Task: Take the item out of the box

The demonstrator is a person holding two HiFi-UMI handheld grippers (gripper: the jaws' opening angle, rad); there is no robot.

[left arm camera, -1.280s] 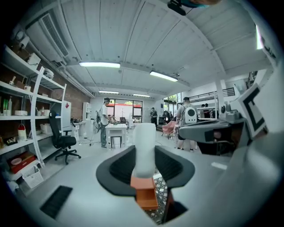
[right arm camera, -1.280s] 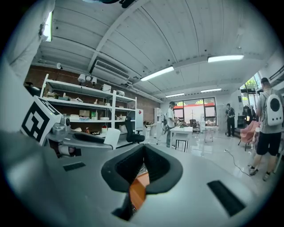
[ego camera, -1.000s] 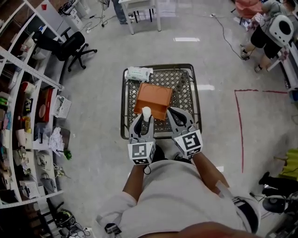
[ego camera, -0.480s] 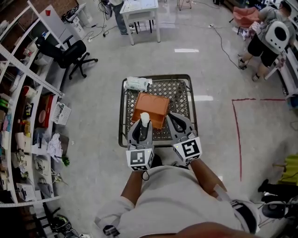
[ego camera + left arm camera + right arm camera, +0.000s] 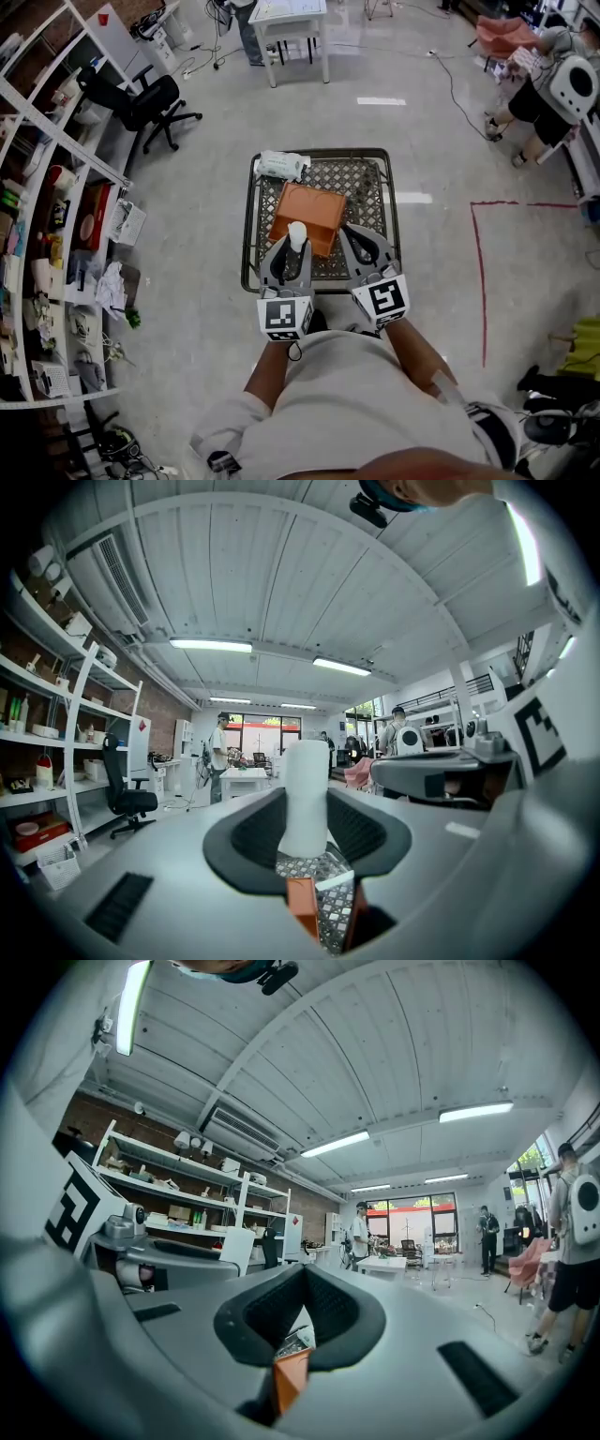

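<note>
An orange box (image 5: 309,214) lies on a black metal mesh table (image 5: 370,183). My left gripper (image 5: 294,246) hangs over the box's near edge, shut on a white cylinder-shaped item (image 5: 297,234) that stands upright between the jaws. In the left gripper view the white item (image 5: 305,799) fills the gap between the dark pads, with the orange box (image 5: 302,907) and the mesh table (image 5: 335,913) below. My right gripper (image 5: 362,244) is beside it over the table's near right part, jaws together and holding nothing. Between its jaws shows a corner of the orange box (image 5: 289,1379).
A white crumpled packet (image 5: 281,165) lies at the table's far left corner. Shelves (image 5: 52,197) full of clutter line the left, with an office chair (image 5: 141,98) beyond. A white table (image 5: 286,23) stands far ahead. People (image 5: 553,70) are at the far right, by a red floor line (image 5: 483,272).
The head camera has shifted a little. Both grippers stay near the box's near edge, and the left one keeps its hold on the white item.
</note>
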